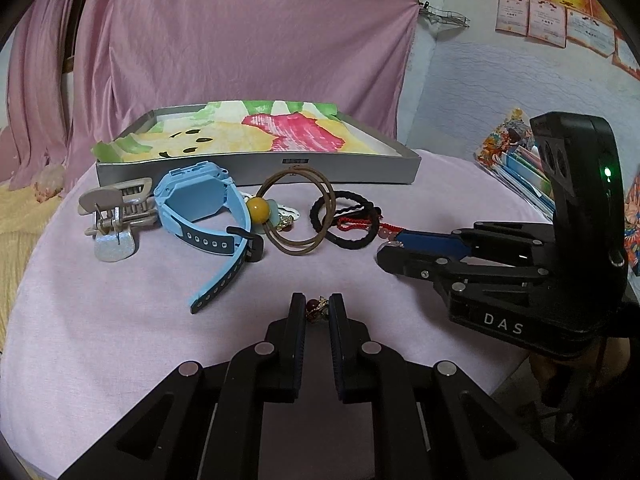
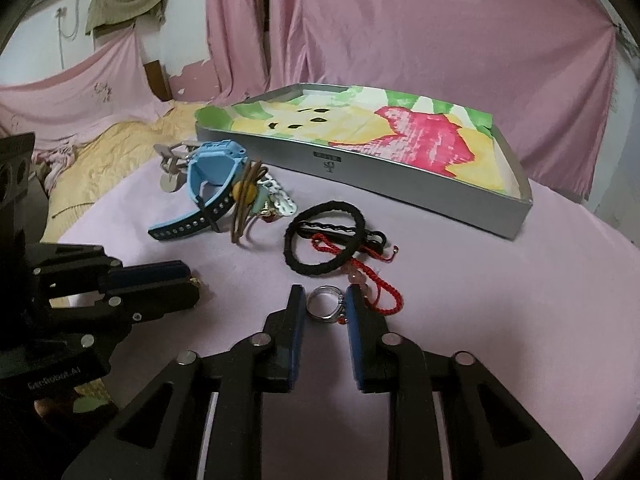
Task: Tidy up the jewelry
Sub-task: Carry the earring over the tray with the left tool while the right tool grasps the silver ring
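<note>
On the pink tabletop, my left gripper is shut on a small dark-red and gold charm; it enters the right wrist view from the left. My right gripper is shut on a silver ring that rests on the cloth beside a red braided cord with pink beads. Behind lie a black hair tie, brown hair ties with a yellow bead, a blue watch and a beige claw clip. A grey box lined with colourful paper stands at the back.
The round table drops off at its near and side edges. Pink curtains hang behind the box. Yellow bedding lies off the table to the left, and a stack of booklets sits to the right.
</note>
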`<state>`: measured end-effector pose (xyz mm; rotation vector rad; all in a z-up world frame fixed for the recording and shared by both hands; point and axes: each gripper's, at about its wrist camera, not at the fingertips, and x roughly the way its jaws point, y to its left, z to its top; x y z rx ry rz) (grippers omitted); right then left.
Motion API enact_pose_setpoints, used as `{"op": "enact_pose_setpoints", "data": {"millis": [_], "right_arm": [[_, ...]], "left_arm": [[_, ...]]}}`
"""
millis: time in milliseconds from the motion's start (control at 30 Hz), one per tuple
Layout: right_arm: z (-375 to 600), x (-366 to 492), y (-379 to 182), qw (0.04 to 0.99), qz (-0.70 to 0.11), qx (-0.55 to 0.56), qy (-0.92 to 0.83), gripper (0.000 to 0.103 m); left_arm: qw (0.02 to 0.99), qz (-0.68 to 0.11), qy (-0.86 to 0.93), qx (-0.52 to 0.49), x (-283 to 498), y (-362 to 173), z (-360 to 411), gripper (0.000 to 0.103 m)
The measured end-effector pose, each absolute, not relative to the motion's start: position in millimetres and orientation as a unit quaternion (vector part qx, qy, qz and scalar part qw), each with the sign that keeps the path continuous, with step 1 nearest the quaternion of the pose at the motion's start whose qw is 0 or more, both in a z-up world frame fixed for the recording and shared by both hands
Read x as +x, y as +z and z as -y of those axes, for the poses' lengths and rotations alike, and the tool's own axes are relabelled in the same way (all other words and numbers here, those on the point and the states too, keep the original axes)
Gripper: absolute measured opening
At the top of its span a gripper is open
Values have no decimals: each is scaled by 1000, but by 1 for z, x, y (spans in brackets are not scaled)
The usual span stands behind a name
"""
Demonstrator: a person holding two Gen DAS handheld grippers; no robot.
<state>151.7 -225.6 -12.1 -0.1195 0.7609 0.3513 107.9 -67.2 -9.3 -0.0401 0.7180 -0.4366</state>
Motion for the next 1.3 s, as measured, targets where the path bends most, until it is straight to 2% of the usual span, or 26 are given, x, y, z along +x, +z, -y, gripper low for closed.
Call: {"op": "enact_pose_setpoints", "data": {"millis": [167,467,767,967,1300], "right_arm": [[233,146,-11,913,-363,-37,184,18],[249,138,14,932,-301,6,203,18],[250,178,38,944,-269,7,193,18],[237,226,44,937,-290,2,195,18],[203,287,19,910,-359,-11,207,18]], "left_arm": [[916,-336,-219,-30,107,-5,63,11],[932,-286,-220,-41,117,23,56,11],[947,-261,-184,-43,162,49,41,11],[941,-297,-149,-57,213,52,23,11],[917,-370,-132,-67,276,33,11,11]]}}
